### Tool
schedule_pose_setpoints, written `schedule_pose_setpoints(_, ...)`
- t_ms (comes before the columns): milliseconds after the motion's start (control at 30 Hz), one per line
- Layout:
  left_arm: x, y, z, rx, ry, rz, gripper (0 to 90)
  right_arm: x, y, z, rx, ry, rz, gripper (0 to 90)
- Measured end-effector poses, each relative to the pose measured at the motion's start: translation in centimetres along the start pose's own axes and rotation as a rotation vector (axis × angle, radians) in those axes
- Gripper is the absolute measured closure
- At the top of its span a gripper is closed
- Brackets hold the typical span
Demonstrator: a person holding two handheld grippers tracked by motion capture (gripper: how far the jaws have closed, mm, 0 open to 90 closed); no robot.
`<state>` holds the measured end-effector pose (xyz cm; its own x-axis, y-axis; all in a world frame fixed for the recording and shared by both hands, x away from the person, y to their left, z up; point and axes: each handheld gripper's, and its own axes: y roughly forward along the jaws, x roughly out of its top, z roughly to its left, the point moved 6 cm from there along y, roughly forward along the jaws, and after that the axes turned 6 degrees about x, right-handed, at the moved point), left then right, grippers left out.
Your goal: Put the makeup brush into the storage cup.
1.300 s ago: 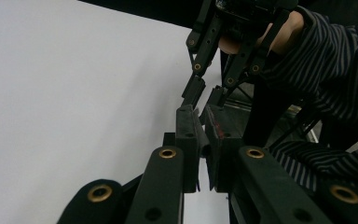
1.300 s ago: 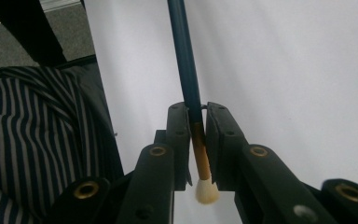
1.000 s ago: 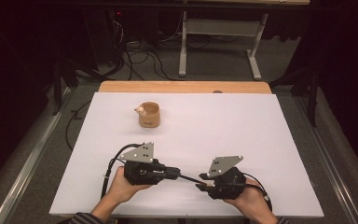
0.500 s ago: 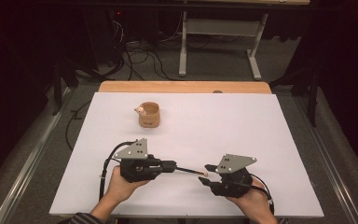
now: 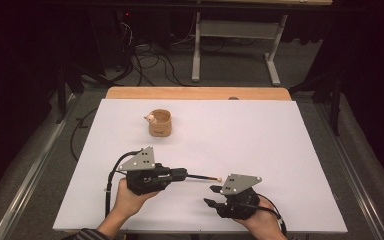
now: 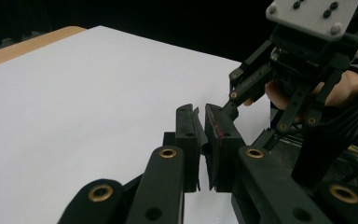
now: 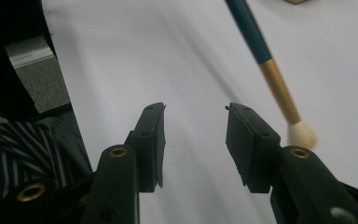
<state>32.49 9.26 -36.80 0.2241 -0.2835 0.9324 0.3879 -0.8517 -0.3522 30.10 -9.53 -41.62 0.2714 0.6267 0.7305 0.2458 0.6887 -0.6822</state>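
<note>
Item: one makeup brush (image 5: 202,176), dark handle, gold ferrule, pale tuft; held level above the white table (image 5: 280,150), handle end pinched between the pressed-together jaws of the left gripper (image 5: 180,174), tuft pointing toward the right gripper (image 5: 211,196). In the right gripper view the brush (image 7: 279,93) passes just beside the right jaw, outside the gap.

Right gripper (image 7: 195,140): jaws spread, nothing between them; they have just been closing slightly.

Containers: one small wooden cup (image 5: 160,123) at the far left of the table, well apart from both grippers, with one pale object at its rim; too small to identify.

Change: a second ago the right gripper's jaws met the brush tip; now it sits lower and apart.
</note>
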Motion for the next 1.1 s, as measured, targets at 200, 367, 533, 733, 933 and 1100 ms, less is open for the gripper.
schedule_pose_setpoints(200,-0.01,0.16,-0.15,0.000,0.002,-0.003,84.9,0.03,0.84,0.25,0.012,0.011,0.009,57.6)
schedule_pose_setpoints(367,-0.05,0.34,-0.32,0.000,0.004,-0.001,84.9,0.13,1.09,0.14,0.006,0.028,-0.003,55.8)
schedule_pose_setpoints(533,-0.08,0.46,-0.41,-0.003,0.002,-0.001,84.9,0.25,0.99,-0.12,-0.007,0.047,-0.021,54.0)
schedule_pose_setpoints(733,-0.06,0.46,-0.42,0.005,0.001,-0.009,84.9,0.25,1.13,-0.30,-0.006,0.067,-0.040,51.2)
schedule_pose_setpoints(933,-0.18,0.57,-0.48,0.003,0.003,-0.005,84.8,0.30,1.09,-0.43,-0.012,0.072,-0.047,49.7)
schedule_pose_setpoints(1100,-0.24,0.67,-0.51,0.004,0.003,-0.003,84.8,0.31,1.03,-0.64,-0.020,0.080,-0.064,48.0)
